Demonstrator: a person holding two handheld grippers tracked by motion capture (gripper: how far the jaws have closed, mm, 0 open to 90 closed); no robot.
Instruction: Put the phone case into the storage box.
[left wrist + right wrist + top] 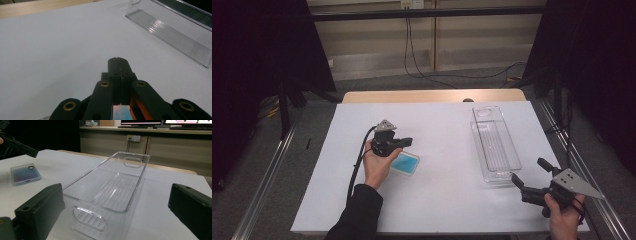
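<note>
High view: the left gripper (pixel 404 141) hangs with jaws clenched on nothing, just above the phone case (pixel 405 163), which lies flat left of the tabletop's middle. The right gripper (pixel 528 175), jaws spread, waits near the front right corner by the clear bin (pixel 494 142). The case looks light, bendy and slick; pinching one long edge seems best.
</note>
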